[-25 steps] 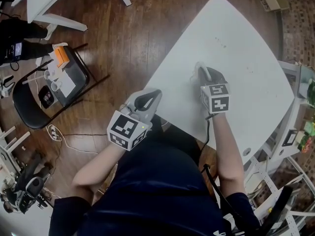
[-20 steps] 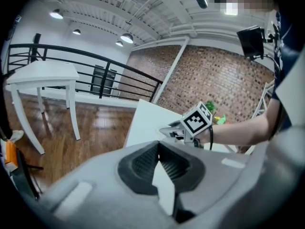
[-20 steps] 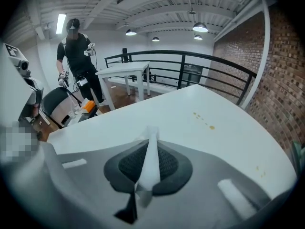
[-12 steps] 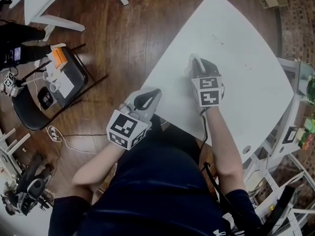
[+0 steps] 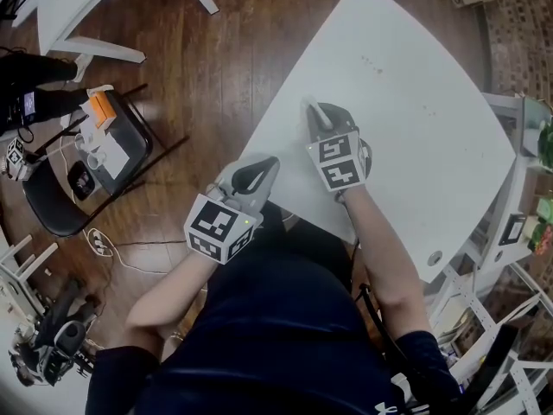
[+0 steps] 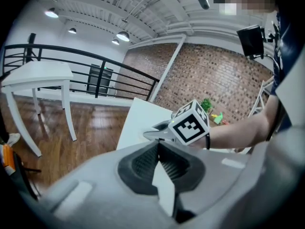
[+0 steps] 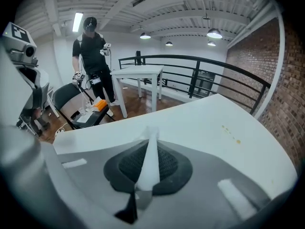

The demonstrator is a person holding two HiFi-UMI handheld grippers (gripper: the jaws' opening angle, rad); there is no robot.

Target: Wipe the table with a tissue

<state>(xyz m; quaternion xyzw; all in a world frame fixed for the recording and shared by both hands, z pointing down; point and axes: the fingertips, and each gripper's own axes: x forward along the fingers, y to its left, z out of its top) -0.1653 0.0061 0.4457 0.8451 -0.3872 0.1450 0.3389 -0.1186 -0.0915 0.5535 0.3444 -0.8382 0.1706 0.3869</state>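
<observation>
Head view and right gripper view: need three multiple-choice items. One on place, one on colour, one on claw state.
1. Where is the right claw relative to the table?
A. beyond its edge
B. over its top
C. out of the head view

2. What colour is the table top?
A. white
B. black
C. orange

3. What state is the right claw in?
A. wide apart, nothing between
B. shut, nothing between
C. shut on the tissue

Answers:
1 B: the head view shows its tips above the table surface, inside the edge.
2 A: the top reads plain white in the head view and the right gripper view.
3 C: the right gripper view shows a white strip of tissue pinched between the closed pads and sticking out past them.
</observation>
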